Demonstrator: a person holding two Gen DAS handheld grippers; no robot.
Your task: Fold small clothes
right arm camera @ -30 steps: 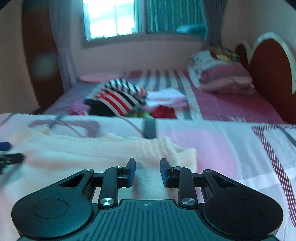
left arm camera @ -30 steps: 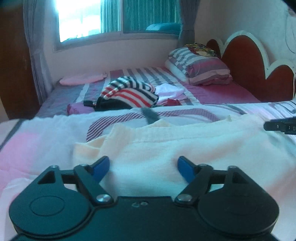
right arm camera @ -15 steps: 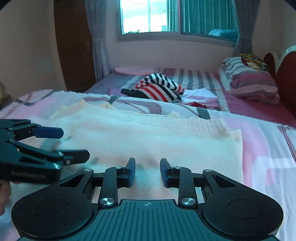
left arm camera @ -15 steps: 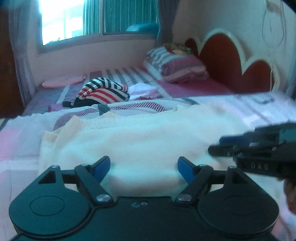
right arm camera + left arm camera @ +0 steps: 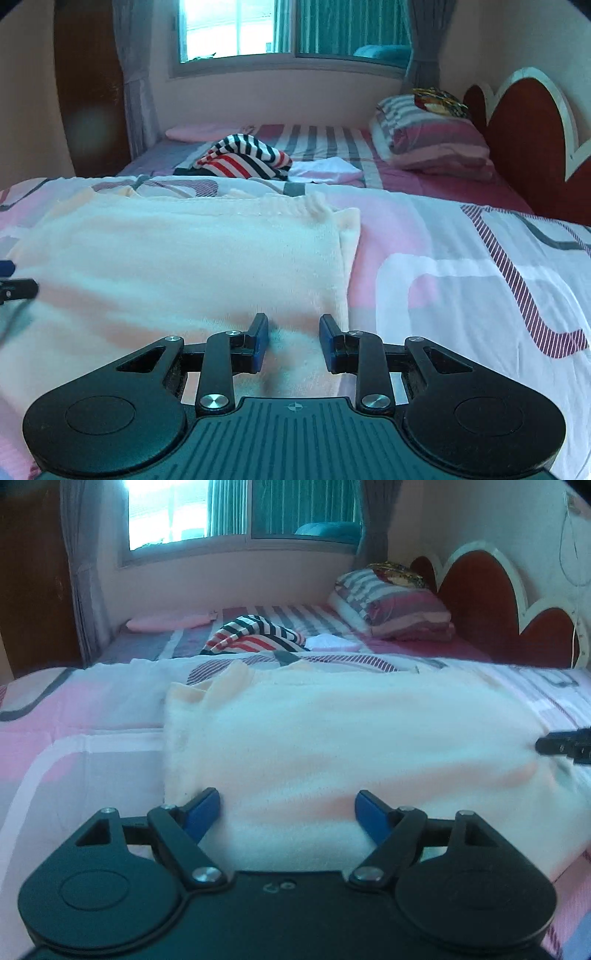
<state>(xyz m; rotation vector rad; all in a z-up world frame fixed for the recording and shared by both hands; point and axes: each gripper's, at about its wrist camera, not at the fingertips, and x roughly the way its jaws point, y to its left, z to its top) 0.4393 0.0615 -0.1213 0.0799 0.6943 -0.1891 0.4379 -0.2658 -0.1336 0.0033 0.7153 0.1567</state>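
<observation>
Since the cream knit top [image 5: 332,738] lies limp and light on the bed [image 5: 461,266], pinch its near corners; left tongs [image 5: 288,808] spread wide, right tongs [image 5: 293,334] narrowly parted, both empty.

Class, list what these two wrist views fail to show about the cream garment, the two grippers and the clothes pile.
- Cream garment: near hem hidden by the left gripper body, left wrist view.
- Right gripper: whether its fingertips touch the cloth is unclear, right wrist view.
- Striped clothes pile: lower items hidden behind the quilt ridge.
- Person: out of frame in both views.
</observation>
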